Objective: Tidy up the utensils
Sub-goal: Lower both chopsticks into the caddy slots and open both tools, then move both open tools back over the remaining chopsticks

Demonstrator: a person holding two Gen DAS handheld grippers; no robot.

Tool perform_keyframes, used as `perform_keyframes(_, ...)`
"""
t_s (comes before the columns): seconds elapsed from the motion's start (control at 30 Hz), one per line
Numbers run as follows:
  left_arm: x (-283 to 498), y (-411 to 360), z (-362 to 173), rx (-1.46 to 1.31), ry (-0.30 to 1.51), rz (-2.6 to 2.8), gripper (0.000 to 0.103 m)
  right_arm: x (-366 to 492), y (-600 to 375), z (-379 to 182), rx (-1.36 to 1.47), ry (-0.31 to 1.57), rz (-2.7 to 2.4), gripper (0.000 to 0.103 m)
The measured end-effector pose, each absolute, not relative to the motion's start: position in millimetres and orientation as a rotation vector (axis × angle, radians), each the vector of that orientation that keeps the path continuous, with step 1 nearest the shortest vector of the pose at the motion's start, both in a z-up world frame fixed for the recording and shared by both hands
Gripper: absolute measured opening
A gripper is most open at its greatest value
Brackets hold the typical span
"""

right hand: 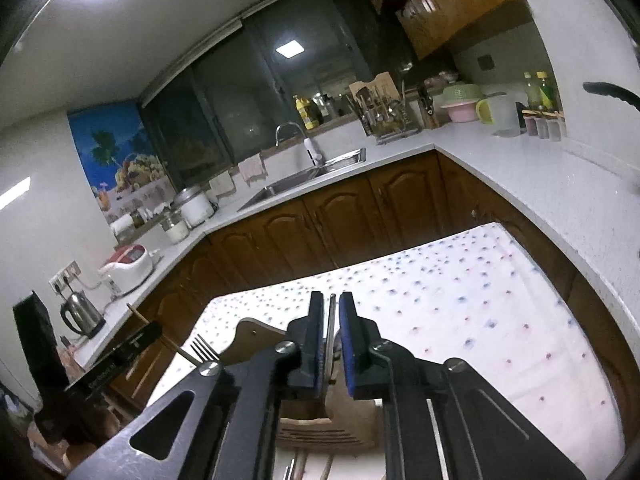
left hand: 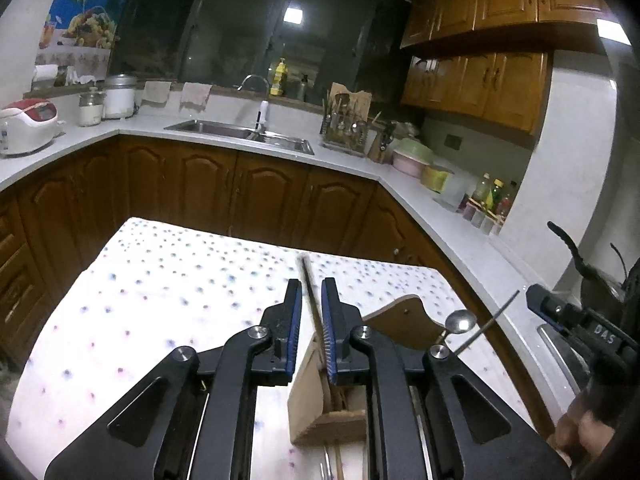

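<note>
My left gripper (left hand: 311,286) is above a wooden utensil holder (left hand: 320,396) on the spotted tablecloth. A thin dark chopstick (left hand: 311,292) stands between its blue pads, leaning on the right one; the jaws stand slightly apart. My right gripper (right hand: 331,300) is shut on a thin metal utensil handle (right hand: 330,332) above the same wooden holder (right hand: 320,424). In the left wrist view the right gripper (left hand: 560,312) shows at the right with that metal rod (left hand: 490,322) sticking out. A spoon (left hand: 460,321) and a fork (right hand: 203,350) stand in the holder.
The table has a white cloth with coloured dots (left hand: 168,288). Behind it runs a kitchen counter with a sink (left hand: 240,132), a rice cooker (left hand: 26,124), a cutlery rack (left hand: 346,128), bowls (left hand: 412,156) and bottles (left hand: 486,200). A kettle (right hand: 82,314) stands at the left.
</note>
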State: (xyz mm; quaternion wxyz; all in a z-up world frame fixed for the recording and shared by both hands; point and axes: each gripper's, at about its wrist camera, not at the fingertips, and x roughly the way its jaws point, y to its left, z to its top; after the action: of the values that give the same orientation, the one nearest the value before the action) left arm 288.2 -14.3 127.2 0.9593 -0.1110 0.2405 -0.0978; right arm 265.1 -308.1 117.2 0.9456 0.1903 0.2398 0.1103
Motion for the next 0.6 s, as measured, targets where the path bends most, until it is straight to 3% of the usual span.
perform_keyframes(0.07, 285.6, -12.7, 128.5, -0.231, 0.497, -0.203, 0.018, 259.7, -312.6, 120.4, 0.399, 0.474, 0.219, 0.035)
perform_keyframes(0.1, 284.2, -12.7, 128.3, -0.233, 0.501, -0.204, 0.027, 256.2, -314.7, 122.3, 0.407, 0.465, 0.218, 0.038)
perform_keyframes(0.17, 278.6, -11.7, 128.4, -0.236, 0.501, -0.200, 0.036, 249.0, -318.7, 125.2, 0.420, 0.452, 0.217, 0.051)
perform_keyframes(0.23, 270.6, -10.6, 127.4, -0.236, 0.504, -0.199, 0.043, 239.8, -323.7, 126.7, 0.437, 0.441, 0.214, 0.056)
perform_keyframes(0.4, 245.8, 0.0, 116.3, -0.256, 0.517, -0.157, 0.073, 214.0, -336.0, 121.5, 0.471, 0.422, 0.195, 0.076)
perform_keyframes(0.6, 217.7, 12.8, 81.6, -0.279, 0.617, -0.124, 0.074, 180.1, -344.3, 93.0, 0.491, 0.456, 0.158, 0.082)
